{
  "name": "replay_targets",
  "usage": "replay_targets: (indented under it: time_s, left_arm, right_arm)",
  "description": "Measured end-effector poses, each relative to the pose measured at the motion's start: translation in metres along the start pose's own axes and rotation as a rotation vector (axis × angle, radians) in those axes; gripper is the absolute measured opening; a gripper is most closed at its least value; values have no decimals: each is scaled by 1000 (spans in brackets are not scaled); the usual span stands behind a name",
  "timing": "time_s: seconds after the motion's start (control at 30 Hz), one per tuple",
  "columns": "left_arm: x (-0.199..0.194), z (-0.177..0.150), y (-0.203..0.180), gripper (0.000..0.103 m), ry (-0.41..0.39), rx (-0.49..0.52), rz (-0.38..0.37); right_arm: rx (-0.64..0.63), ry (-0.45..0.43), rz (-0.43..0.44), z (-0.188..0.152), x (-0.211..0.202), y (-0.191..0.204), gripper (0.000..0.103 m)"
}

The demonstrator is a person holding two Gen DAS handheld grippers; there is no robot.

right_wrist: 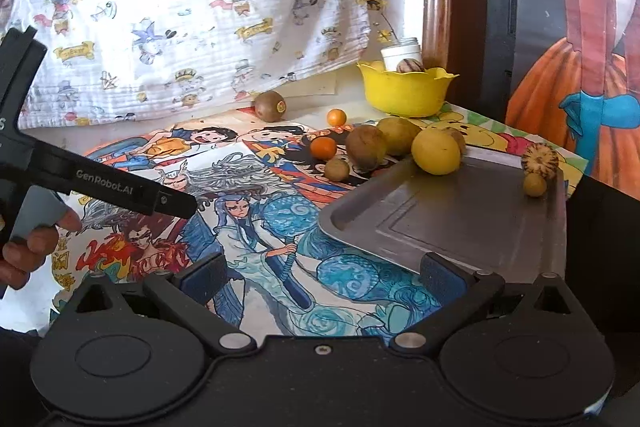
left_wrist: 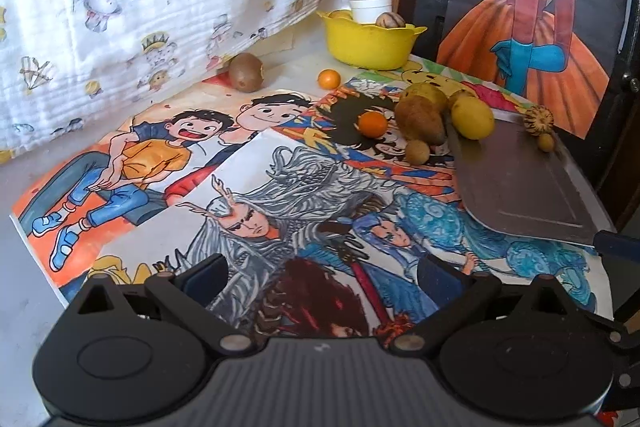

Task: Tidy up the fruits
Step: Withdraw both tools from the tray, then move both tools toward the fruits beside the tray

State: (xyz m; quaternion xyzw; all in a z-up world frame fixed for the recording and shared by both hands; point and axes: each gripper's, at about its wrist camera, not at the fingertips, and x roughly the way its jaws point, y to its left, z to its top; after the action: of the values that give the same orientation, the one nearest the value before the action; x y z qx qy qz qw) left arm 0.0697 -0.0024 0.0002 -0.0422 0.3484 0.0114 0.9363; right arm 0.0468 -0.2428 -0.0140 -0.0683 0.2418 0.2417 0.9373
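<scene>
The fruits sit in the upper right of both views. A yellow bowl (left_wrist: 370,41) stands at the far edge of the desk (left_wrist: 24,307) with a striped brown fruit (left_wrist: 389,20) showing over its rim. In front of it lies a cluster: a yellow lemon-like fruit (left_wrist: 472,117) resting on the near-left lip of a metal tray (left_wrist: 520,183), a brown oval fruit (left_wrist: 420,119) whose long axis runs from upper left to lower right, a small orange citrus (left_wrist: 372,124) and a small tan round fruit (left_wrist: 417,151). A kiwi (left_wrist: 245,72) stands apart at the cloth's hem, and another small orange fruit (left_wrist: 329,79) lies between it and the bowl. On the tray's far corner sit a striped fruit (left_wrist: 539,121) and a small tan ball (left_wrist: 545,142).

The left gripper (left_wrist: 320,279) hangs over the painted posters, jaws wide and empty. The right gripper (right_wrist: 324,277) is likewise wide and empty, just before the tray's near edge. Only the right wrist view shows a hand (right_wrist: 28,247) on the left gripper's handle at the left of the frame, and the sticker on the kiwi.
</scene>
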Motion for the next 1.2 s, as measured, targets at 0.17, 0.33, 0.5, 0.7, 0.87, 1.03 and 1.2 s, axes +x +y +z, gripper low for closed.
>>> replay_targets:
  time_s: [0.17, 0.33, 0.5, 0.7, 0.87, 1.03, 1.2]
  left_arm:
    - [7, 2, 5, 103, 14, 5, 23]
    - [14, 6, 13, 103, 28, -8, 43]
    - [21, 10, 22, 103, 32, -11, 62]
    - [29, 17, 31, 103, 34, 4, 78]
    - [35, 25, 37, 103, 26, 26, 87]
    - [41, 37, 39, 103, 11, 57, 80]
    - [44, 47, 36, 103, -22, 104, 51]
  right_arm:
    - [8, 15, -4, -2, 7, -4, 102]
    - [23, 27, -15, -3, 12, -9, 102]
    - [23, 33, -25, -2, 16, -13, 102]
    - [-3, 37, -37, 3, 21, -15, 102]
    - [-31, 35, -54, 10, 26, -20, 102]
    - [-75, 19, -72, 20, 32, -24, 102]
    - [-89, -5, -92, 32, 37, -34, 102]
